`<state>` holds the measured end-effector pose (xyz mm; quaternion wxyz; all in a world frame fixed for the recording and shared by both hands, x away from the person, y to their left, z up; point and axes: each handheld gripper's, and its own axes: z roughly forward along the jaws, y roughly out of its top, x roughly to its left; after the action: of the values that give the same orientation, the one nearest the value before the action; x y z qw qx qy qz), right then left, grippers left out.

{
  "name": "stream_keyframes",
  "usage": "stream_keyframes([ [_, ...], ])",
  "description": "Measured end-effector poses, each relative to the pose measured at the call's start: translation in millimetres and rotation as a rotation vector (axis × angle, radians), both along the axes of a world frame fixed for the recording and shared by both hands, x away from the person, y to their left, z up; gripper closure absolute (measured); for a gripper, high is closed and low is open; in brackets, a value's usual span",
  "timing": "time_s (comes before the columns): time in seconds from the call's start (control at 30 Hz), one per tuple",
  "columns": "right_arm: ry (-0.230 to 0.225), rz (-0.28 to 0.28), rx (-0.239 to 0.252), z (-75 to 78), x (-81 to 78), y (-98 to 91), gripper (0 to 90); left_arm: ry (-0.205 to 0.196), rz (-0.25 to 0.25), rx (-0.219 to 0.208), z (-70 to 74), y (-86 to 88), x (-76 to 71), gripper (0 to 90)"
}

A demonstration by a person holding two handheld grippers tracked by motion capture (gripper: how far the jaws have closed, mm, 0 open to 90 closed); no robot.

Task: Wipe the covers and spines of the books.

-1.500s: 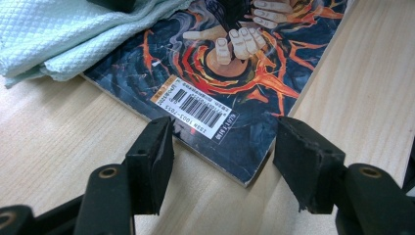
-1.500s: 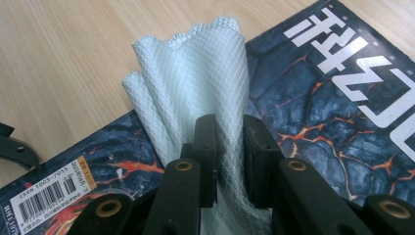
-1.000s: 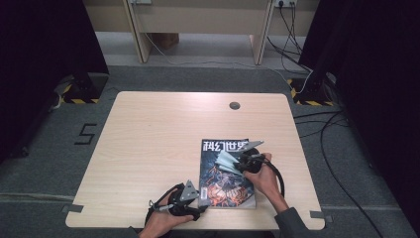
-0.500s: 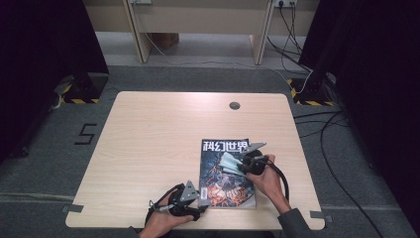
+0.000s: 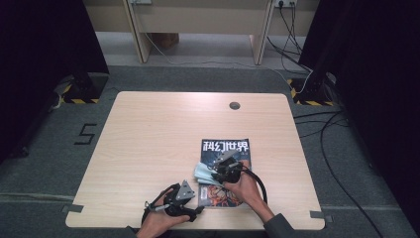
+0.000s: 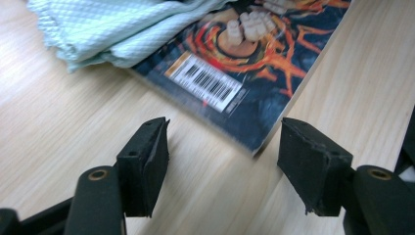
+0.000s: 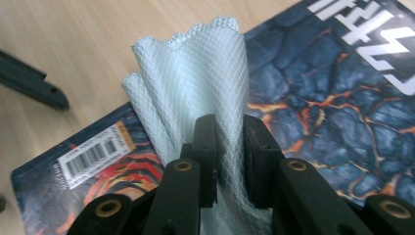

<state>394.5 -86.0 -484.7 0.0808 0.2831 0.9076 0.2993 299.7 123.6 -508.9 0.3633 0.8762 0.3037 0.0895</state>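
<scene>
Pale-green waffle cloth (image 7: 205,83) is pinched in the right gripper (image 7: 229,161) and dragged over the magazine (image 5: 225,148) near the table's (image 5: 148,139) right edge, apparently wiping it. Left gripper (image 6: 222,161), jaws just widening around nothing, waits at its near corner.

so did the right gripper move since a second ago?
Yes. The right gripper, shut on the cloth, slid left across the magazine toward its left edge.
</scene>
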Motion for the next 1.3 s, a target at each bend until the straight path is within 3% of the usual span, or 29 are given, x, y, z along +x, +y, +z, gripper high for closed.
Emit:
stream_keyframes([
  [0.17,0.012,0.001,0.007,0.0,0.3,-7.2,78.0,0.005,0.019,0.003,0.2,5.3,1.4,33.3],
  [0.6,-0.003,-0.234,-0.011,3.0,12.2,-96.7,78.0,0.012,0.056,0.008,0.6,16.2,8.1,31.0],
  [0.7,-0.003,-0.266,-0.003,3.0,13.4,-107.3,78.0,0.014,0.067,0.016,0.9,21.0,9.2,30.6],
  [0.93,-0.023,-0.219,-0.044,4.3,11.6,-91.7,78.0,0.011,0.110,0.033,0.8,36.3,14.6,28.3],
  [1.1,-0.012,-0.153,-0.037,3.4,9.4,-60.7,78.1,0.008,0.136,0.041,0.5,43.9,19.5,27.7],
  [1.3,0.001,-0.049,-0.017,1.8,-5.8,-24.6,78.0,0.002,0.158,0.054,0.3,50.8,22.8,26.6],
])
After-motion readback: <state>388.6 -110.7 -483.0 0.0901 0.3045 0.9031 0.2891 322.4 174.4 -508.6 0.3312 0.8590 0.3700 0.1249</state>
